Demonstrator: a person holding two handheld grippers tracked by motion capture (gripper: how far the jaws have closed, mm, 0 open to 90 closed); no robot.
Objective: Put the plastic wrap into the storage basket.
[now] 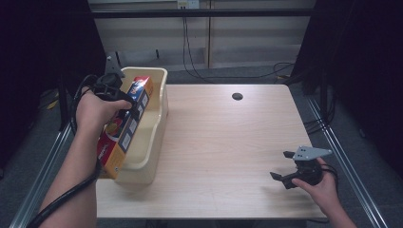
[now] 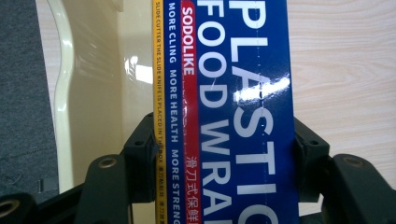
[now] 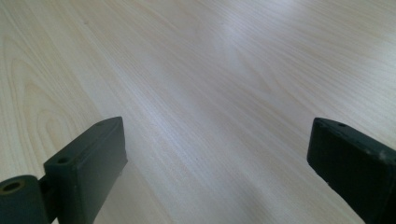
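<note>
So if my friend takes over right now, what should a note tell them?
Left hand-held gripper: shut on the plastic wrap box, holding it by its long sides, slanted above the cream bin.
Right hand-held gripper: open, holding nothing, low over the wooden table near its front right corner.
Done: the box is picked up and one end sits over the bin.
Left: the box juts past the bin's near end, so it probably needs lining up before lowering and letting go.
</note>
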